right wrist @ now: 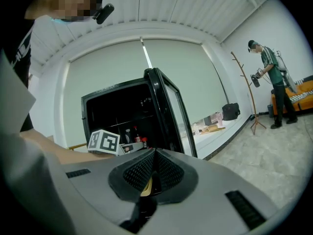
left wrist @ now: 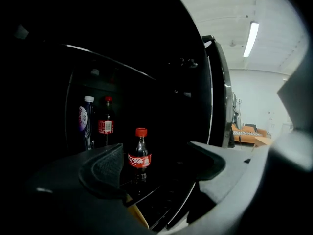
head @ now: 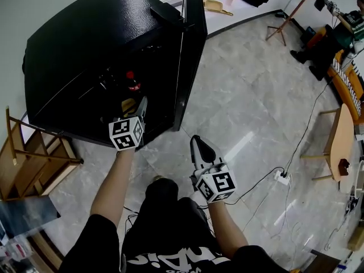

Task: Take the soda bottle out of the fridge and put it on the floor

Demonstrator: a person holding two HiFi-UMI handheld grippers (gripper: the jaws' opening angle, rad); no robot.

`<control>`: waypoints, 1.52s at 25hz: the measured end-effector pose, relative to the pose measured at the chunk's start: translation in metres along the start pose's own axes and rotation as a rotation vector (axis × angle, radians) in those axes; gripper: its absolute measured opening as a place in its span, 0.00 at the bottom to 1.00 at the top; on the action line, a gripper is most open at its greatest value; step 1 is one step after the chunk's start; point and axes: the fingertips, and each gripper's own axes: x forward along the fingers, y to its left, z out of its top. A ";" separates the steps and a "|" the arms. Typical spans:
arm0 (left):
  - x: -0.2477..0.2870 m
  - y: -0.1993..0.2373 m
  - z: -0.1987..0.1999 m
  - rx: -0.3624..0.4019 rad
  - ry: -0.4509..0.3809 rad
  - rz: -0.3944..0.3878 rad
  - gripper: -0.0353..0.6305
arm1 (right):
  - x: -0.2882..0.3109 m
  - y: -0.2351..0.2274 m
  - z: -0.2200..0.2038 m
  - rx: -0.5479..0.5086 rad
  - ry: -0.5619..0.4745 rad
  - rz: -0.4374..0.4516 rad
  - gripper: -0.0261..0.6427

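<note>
We look down on a black fridge (head: 85, 50) standing on a grey marbled floor (head: 256, 112), its door (head: 193, 44) swung wide open. We count three bottles inside, all upright, and the left gripper view shows them best. Nearest stands a small cola bottle (left wrist: 141, 153) with a red cap and a red label. The label carries white Chinese characters that look like the Coca-Cola name. Behind it to the left, two more bottles stand side by side at the back. One is a taller cola bottle (left wrist: 106, 122), also red-capped, with a red label whose print is too small to read. The other is a clear bottle (left wrist: 86, 122) with a white cap and a purple label; we cannot make out its white lettering.

We hold two grippers, each carrying one cube of black-and-white square markers. The left gripper (left wrist: 155, 164) reaches into the fridge opening with its jaws spread wide. The small cola bottle stands on the dark shelf beyond them, in line with the gap and touching neither pad. The right gripper (right wrist: 154, 155) hangs outside the fridge, in front of the door and over the floor, its jaws pressed together with nothing pinched.

Around the room we see one wooden coat stand (head: 287, 16) and one wooden chair frame (head: 34, 152) beside the fridge. One white power strip (head: 282, 177) lies with its cable across the floor, and one other person (right wrist: 274, 82) stands by the coat stand. The white lettering on our black clothing (head: 159, 238) is cut off and unreadable.
</note>
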 end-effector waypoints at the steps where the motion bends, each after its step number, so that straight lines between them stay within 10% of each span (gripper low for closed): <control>1: 0.008 0.003 -0.001 0.004 0.001 0.006 0.65 | 0.001 -0.002 -0.002 0.002 0.004 0.000 0.07; 19: 0.104 0.042 -0.031 0.046 0.104 0.030 0.56 | 0.019 -0.017 -0.028 0.025 0.045 -0.020 0.07; 38: 0.041 0.013 -0.016 0.067 0.118 -0.023 0.51 | -0.011 -0.005 -0.020 0.050 0.064 -0.033 0.07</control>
